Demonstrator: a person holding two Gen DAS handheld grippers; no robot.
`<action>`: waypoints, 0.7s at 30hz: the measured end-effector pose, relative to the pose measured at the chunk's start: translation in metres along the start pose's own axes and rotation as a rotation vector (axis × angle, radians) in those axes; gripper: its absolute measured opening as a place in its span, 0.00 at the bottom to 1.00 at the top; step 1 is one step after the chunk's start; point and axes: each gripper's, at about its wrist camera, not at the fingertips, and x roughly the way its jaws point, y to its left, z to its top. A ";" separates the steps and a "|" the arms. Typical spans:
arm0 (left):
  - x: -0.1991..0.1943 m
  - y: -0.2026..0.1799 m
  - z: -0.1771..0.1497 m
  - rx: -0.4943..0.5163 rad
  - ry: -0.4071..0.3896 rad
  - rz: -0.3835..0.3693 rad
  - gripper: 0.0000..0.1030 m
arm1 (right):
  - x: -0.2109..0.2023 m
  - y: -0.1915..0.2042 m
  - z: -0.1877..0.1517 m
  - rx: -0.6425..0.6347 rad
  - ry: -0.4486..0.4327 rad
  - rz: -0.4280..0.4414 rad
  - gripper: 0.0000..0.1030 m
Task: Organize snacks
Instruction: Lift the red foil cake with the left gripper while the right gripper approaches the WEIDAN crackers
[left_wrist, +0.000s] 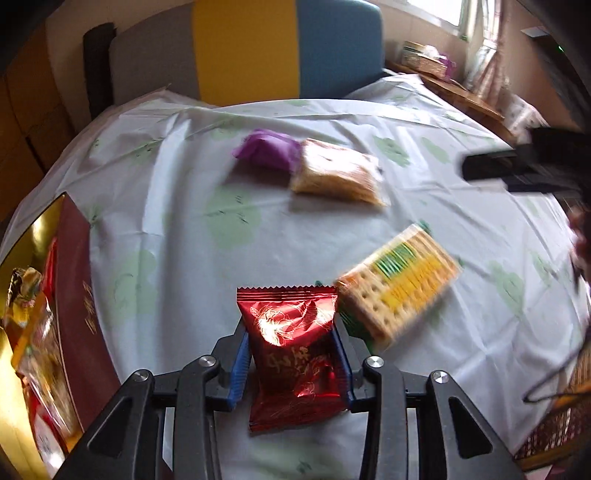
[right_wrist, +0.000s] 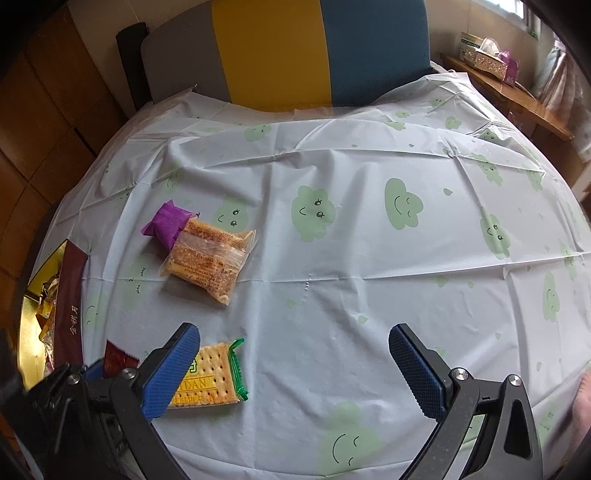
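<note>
Where it sits: the red snack packet is clamped between the blue pads of the left claw, lifted off the cloth, its serrated top edge pointing away from the camera.
Left claw: closed narrow on the red snack packet, one pad pressing each side; from the right wrist view only a red corner of it shows, beside the left claw's frame.
Cracker pack: a yellow-and-green cracker pack lies flat on the cloth just to the right of the held packet; in the left view it is blurred, in the right view the crackers and green crimped end are plain.
Clear-wrapped biscuit: a transparent biscuit pack lies farther across the worktop, well apart from the cracker pack.
Purple packet: a small purple packet touches the far left end of the transparent biscuit pack.
Right claw: the right claw hangs wide open above bare cloth, gripping nothing, its left pad over the cracker pack's near edge in that view.
Box: a dark red box with a gold lining stands at the left edge of the worktop, with wrapped snacks inside.
Worktop: covered by a pale cloth printed with green smiling clouds.
Behind: a grey, yellow and blue chair back stands at the far side.
</note>
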 end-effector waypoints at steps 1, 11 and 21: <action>-0.002 -0.006 -0.004 0.019 -0.004 -0.007 0.38 | 0.001 0.000 0.000 -0.002 0.003 -0.002 1.00; -0.018 -0.027 -0.039 0.074 -0.050 -0.075 0.38 | 0.010 0.009 -0.007 0.032 0.133 0.277 1.00; -0.024 -0.023 -0.050 0.061 -0.097 -0.076 0.38 | 0.027 0.037 -0.026 0.007 0.301 0.475 1.00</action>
